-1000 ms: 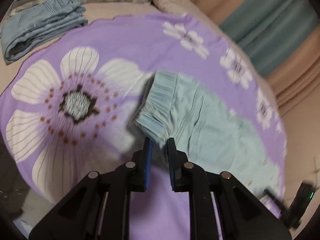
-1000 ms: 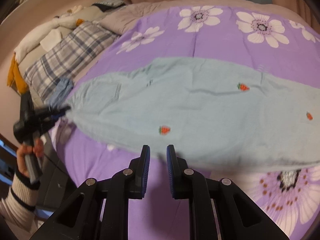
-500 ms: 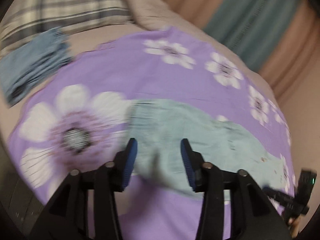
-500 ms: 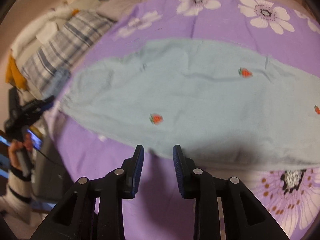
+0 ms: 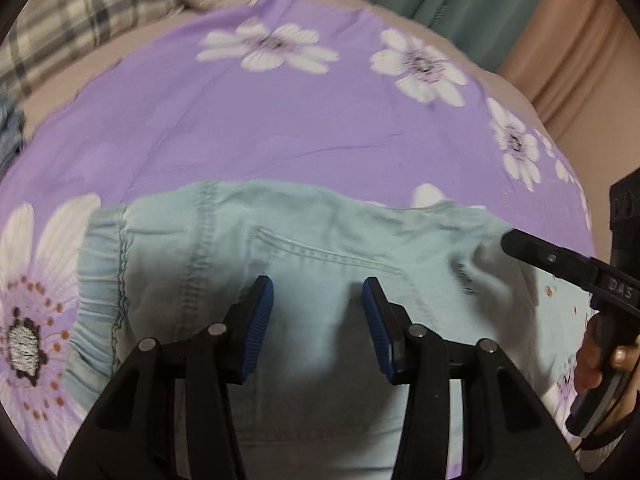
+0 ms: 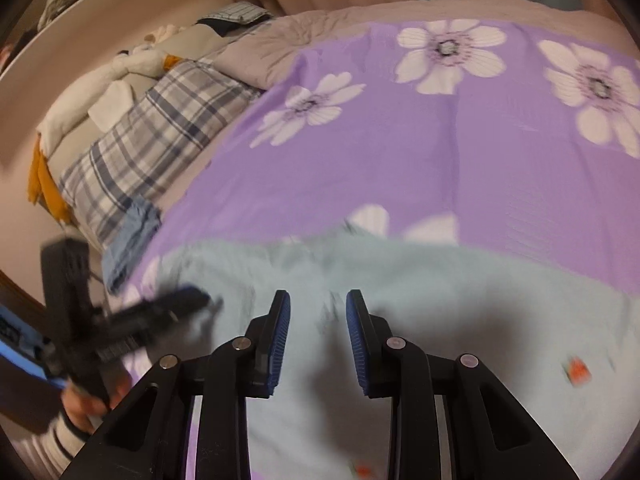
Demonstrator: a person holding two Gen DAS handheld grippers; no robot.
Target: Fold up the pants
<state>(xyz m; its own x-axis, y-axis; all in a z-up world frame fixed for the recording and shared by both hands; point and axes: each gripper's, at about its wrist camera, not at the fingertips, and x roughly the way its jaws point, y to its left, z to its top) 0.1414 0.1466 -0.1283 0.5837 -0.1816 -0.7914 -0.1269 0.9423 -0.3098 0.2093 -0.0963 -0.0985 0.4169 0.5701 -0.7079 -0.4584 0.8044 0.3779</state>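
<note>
Light blue pants (image 5: 320, 240) lie flat across the purple flowered sheet (image 5: 280, 112), with the gathered waistband (image 5: 100, 280) at the left and a back pocket seam in the middle. My left gripper (image 5: 318, 300) hovers over the seat of the pants, open, with nothing between its blue pads. In the right wrist view the pants (image 6: 440, 288) carry small red prints (image 6: 576, 370). My right gripper (image 6: 318, 312) stands open over the cloth and holds nothing. The two grippers are close together: the right one's finger (image 5: 520, 244) shows in the left view, and the left gripper (image 6: 180, 300) shows blurred in the right view.
A plaid pillow (image 6: 160, 132) and folded jeans (image 6: 132, 232) lie at the head of the bed, beyond the sheet's edge. Teal and beige curtains (image 5: 460, 0) hang behind the bed. A hand (image 5: 600, 360) grips the right gripper's handle.
Both grippers were shut at the near edge of the pants and now stand open. Both have moved forward over the pants, which now lie flat on the sheet.
</note>
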